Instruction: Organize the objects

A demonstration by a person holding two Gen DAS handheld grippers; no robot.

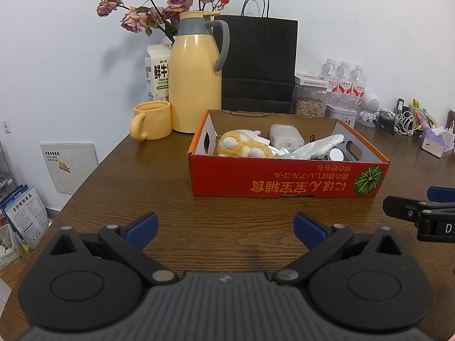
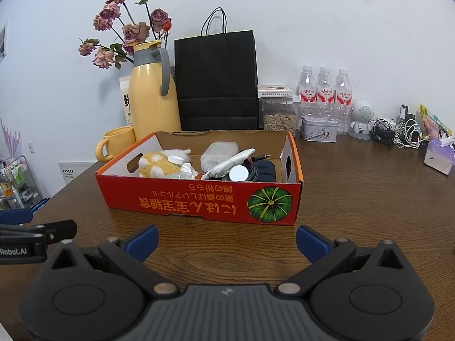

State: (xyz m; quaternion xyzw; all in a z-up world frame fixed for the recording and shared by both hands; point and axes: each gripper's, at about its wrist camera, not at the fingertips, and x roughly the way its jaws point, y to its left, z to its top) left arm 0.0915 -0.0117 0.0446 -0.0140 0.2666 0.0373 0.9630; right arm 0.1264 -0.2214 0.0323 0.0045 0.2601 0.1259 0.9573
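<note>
The red cardboard box [image 1: 287, 179], full of small items, sits on the wooden worktop [image 1: 159, 176]; the left tool [image 1: 226, 228] and right tool [image 2: 227, 240] hover near it, both wide and empty.

A dark wooden table [image 1: 159, 176] against a plain white wall [image 1: 355, 14]

Even, soft light falls across the wood grain; a wall socket [image 1: 6, 126] and a white panel [image 1: 69, 167] sit low on the left, beside a wire rack [image 2: 21, 182] on the floor.
</note>
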